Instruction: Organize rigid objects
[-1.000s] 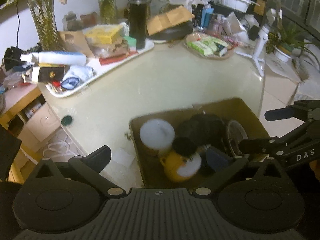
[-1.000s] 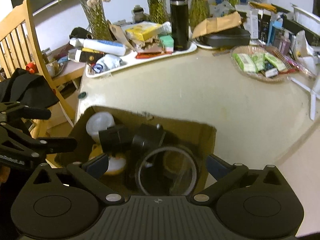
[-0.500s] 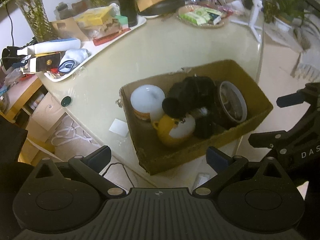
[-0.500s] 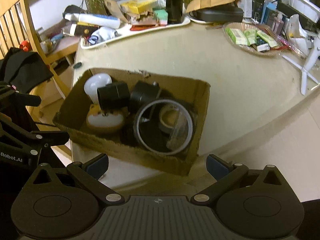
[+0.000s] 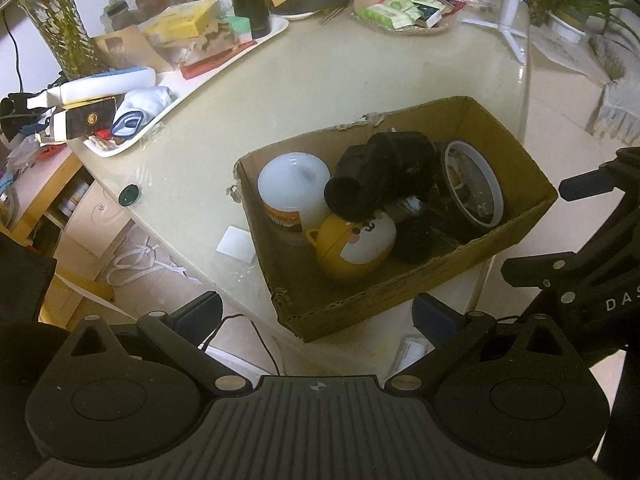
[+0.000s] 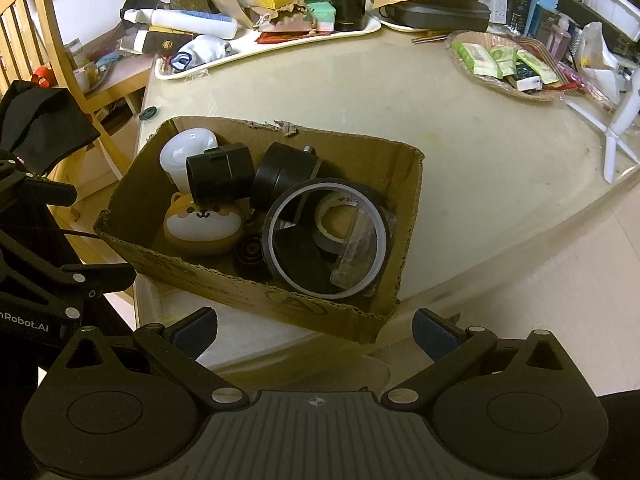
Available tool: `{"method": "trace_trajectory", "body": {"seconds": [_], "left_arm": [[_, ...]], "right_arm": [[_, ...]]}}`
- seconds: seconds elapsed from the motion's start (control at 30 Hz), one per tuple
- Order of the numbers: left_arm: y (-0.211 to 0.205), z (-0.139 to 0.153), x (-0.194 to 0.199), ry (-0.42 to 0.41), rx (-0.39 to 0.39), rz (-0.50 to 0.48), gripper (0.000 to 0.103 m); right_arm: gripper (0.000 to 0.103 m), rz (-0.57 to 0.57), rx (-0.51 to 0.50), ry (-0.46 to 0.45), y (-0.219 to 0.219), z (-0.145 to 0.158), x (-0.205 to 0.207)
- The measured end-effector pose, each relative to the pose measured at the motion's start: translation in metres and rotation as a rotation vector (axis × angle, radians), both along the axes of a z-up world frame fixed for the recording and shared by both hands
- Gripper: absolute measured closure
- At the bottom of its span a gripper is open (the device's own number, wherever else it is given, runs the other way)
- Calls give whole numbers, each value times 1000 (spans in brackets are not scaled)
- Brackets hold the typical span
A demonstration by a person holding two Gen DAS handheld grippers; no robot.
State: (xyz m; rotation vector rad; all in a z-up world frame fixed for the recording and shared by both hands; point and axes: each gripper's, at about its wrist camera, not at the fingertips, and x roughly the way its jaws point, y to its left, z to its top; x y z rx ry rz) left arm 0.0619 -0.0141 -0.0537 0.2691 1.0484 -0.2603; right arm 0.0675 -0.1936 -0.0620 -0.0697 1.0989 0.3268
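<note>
From the left wrist we see our left gripper [image 5: 316,314] spread wide, holding nothing, short of the cardboard box [image 5: 404,300] at the table [image 5: 320,92] edge; a white jar [image 5: 294,184] and yellow mug [image 5: 352,248] lie inside. From the right wrist, our right gripper [image 6: 314,326] is likewise released, and only here the tape roll [image 6: 340,220] inside the black ring [image 6: 326,240] shows.

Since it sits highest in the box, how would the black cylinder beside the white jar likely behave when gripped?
The black cylinder looks rigid, so it should hold shape. Its round, smooth-looking body may slip or roll. It rests on the yellow dog-face container, so lifting it could shift things.
</note>
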Motion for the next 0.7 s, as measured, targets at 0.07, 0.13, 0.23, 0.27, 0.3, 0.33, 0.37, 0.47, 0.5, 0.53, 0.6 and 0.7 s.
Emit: {"method": "trace_trajectory", "body": {"seconds": [0.07,0.13,0.23,0.27,0.3,0.33,0.37,0.47,0.5,0.53,0.6,0.7], "left_arm": [[0,0,0,1,0,1,0],[0,0,1,2,0,1,0],[0,0,1,2,0,2,0],[0,0,1,2,1,2,0],[0,0,1,3,1,2,0],[0,0,1,2,0,1,0],[0,0,1,2,0,1,0],[0,0,1,3,-1,2,0],[0,0,1,2,-2,1,0],[0,0,1,2,-4,1,0],[0,0,1,-1,-11,3,0],[1,0,1,-4,-16,5,0]], "right_arm": [[0,1,-5,3,0,-1,0],[0,2,-7,3,1,-2,0],[0,2,-7,3,1,-2,0],[0,2,-8,3,1,-2,0],[0,2,-8,3,1,-2,0],[0,1,-8,3,1,-2,0],[0,2,-8,3,1,-2,0],[0,2,-8,3,1,-2,0],[0,2,-8,3,1,-2,0],[0,2,-8,3,1,-2,0],[0,2,-8,4,1,-2,0],[0,1,-8,3,1,-2,0]]}}
